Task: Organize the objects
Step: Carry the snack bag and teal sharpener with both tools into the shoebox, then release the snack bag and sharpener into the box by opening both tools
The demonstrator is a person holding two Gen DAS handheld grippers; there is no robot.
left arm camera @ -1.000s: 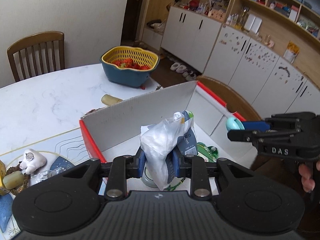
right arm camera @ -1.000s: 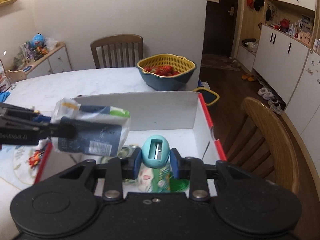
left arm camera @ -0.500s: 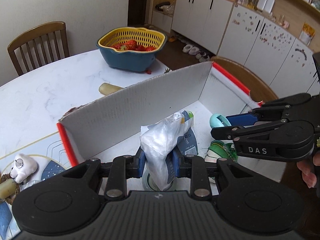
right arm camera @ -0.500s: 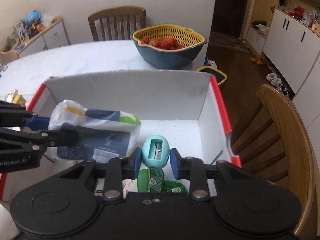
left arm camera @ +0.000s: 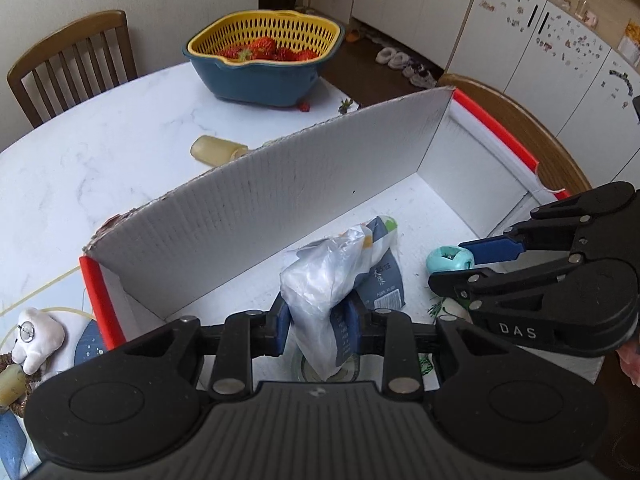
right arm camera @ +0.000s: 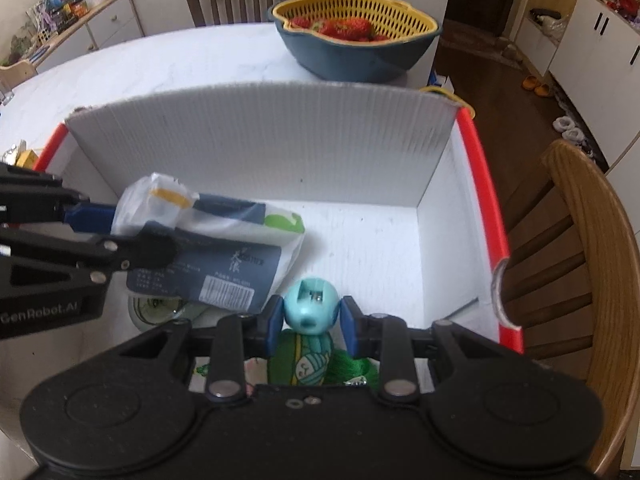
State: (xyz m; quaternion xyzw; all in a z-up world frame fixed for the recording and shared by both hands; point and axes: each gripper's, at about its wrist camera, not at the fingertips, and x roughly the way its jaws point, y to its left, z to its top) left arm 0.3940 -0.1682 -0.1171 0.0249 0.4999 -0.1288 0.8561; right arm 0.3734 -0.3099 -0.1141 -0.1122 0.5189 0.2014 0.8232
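Both claws have been lowered into the box: left gripper clamped on the packet, right gripper parted around the sharpener; release remains.

Left gripper clamped at lower centre; right gripper slightly parted, lower centre.

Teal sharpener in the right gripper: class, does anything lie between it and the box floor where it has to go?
Yes. The sharpener sits in the right gripper directly above a green yarn packet on the floor of the box. Bare floor lies ahead and to the right; the tissue pack hangs to the left.
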